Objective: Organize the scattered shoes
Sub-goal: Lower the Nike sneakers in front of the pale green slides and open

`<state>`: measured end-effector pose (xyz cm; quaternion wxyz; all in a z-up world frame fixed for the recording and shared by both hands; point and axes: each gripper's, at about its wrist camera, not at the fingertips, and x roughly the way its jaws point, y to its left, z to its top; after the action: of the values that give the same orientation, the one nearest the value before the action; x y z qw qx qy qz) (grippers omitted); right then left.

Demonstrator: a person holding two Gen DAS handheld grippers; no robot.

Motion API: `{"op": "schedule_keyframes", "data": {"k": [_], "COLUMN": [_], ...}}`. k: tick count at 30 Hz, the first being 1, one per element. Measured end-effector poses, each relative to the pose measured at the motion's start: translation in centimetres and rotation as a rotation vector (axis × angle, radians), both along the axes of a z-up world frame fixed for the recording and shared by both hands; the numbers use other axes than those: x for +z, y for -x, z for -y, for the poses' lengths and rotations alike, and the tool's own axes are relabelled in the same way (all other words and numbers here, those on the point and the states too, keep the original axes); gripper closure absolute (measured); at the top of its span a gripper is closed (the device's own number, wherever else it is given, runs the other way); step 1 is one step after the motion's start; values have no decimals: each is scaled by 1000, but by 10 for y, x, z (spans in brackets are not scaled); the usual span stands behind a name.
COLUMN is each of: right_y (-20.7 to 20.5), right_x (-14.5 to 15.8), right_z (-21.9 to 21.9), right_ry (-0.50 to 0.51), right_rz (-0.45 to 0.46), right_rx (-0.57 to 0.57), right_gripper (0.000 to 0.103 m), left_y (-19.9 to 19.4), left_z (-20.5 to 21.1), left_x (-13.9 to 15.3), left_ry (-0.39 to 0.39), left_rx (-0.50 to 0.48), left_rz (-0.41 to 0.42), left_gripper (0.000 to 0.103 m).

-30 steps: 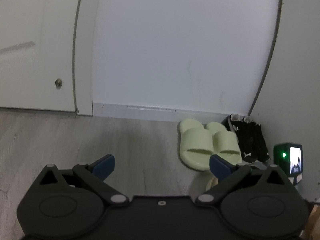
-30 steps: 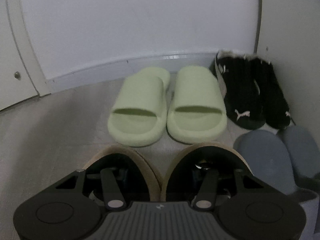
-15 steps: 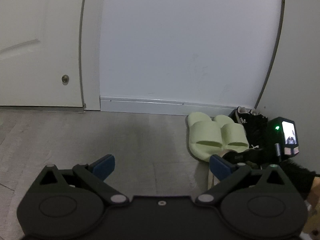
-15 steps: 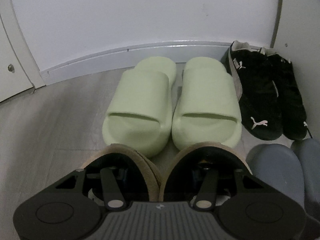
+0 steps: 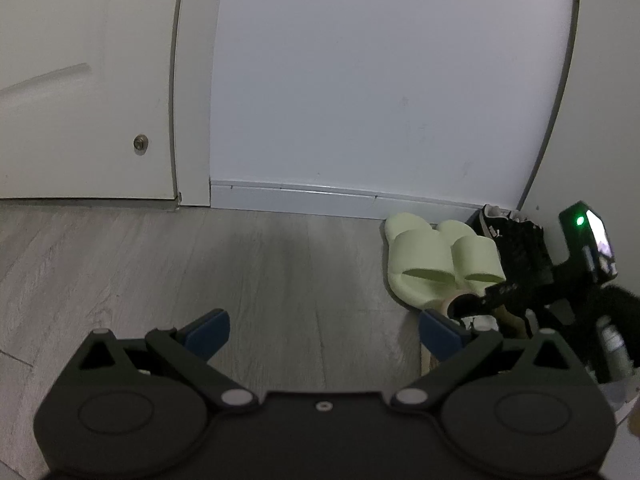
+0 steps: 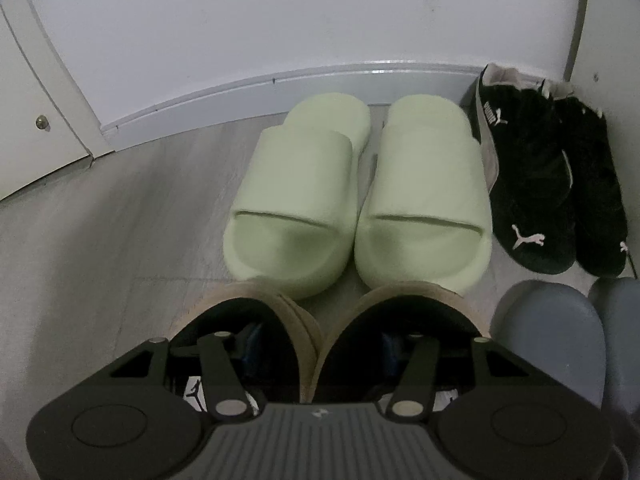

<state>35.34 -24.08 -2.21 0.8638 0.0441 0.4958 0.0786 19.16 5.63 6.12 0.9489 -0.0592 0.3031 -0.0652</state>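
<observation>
Both grippers are seen low over the floor (image 5: 200, 264). Left gripper (image 5: 324, 326) is held with its blue-tipped fingers (image 5: 208, 330) spread wide and nothing between them; a broad stretch of bare grey floor lies before it, bounded by the baseboard (image 5: 320, 196) and the door (image 5: 80, 120) at the left. Right gripper (image 6: 320, 350) has a finger inside each of the two tan-edged shoes (image 6: 404, 320), pressed outward against them; whether they are truly gripped cannot be told. These shoes are set just in front of the green slides (image 6: 360, 192), almost touching their toes. Black Puma sneakers (image 6: 548, 176) are lined against the corner walls, and grey-blue slippers (image 6: 552, 332) lie right of the tan pair. Compared with a second earlier, the green slides appear lower and larger in the right view, and the right gripper has entered the left view.
</observation>
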Motion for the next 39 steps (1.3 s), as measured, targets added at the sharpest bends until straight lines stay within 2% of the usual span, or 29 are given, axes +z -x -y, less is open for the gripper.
{"op": "schedule_keyframes", "data": {"k": [3, 5, 6, 7, 8, 11, 17, 23, 26, 30, 32, 37, 39], "right_y": [6, 26, 41, 70, 83, 139, 176, 168, 155, 154, 153, 156, 160], "right_x": [8, 17, 22, 28, 30, 21, -36, -56, -53, -50, -48, -43, -32], "right_z": [3, -4, -9, -20, -24, -53, -101, -110, -105, -99, -86, -80, -73], "right_ry": [-17, 20, 50, 109, 131, 190, 296, 409, 389, 430, 386, 368, 303], "right_rz": [0, 75, 140, 287, 356, 542, 472, 438, 371, 368, 342, 331, 334], "right_rx": [-18, -33, -41, -48, -46, 32, 140, 130, 107, 116, 81, 93, 93], "right_gripper": [43, 39, 32, 15, 5, 3, 3, 3, 3, 3, 3, 4, 3], "left_y": [1, 1, 1, 1, 1, 2, 12, 17, 19, 22, 24, 33, 37], "left_z": [-2, -4, -5, -6, -7, -9, -13, -19, -19, -20, -22, -25, -25], "left_x": [0, -1, -2, -3, -4, -6, -6, -8, -5, -4, -4, -3, -2], "left_ry": [-8, -5, -3, -1, 1, 4, -2, 0, -15, -37, -41, -48, -62], "left_rx": [6, 14, 18, 22, 25, 31, 40, 52, 53, 58, 63, 66, 61], "left_rz": [6, 5, 4, 3, 1, -2, 12, 5, 20, 36, 38, 52, 58], "left_gripper": [1, 1, 1, 1, 1, 1, 1, 1, 1, 1, 1, 1, 1]}}
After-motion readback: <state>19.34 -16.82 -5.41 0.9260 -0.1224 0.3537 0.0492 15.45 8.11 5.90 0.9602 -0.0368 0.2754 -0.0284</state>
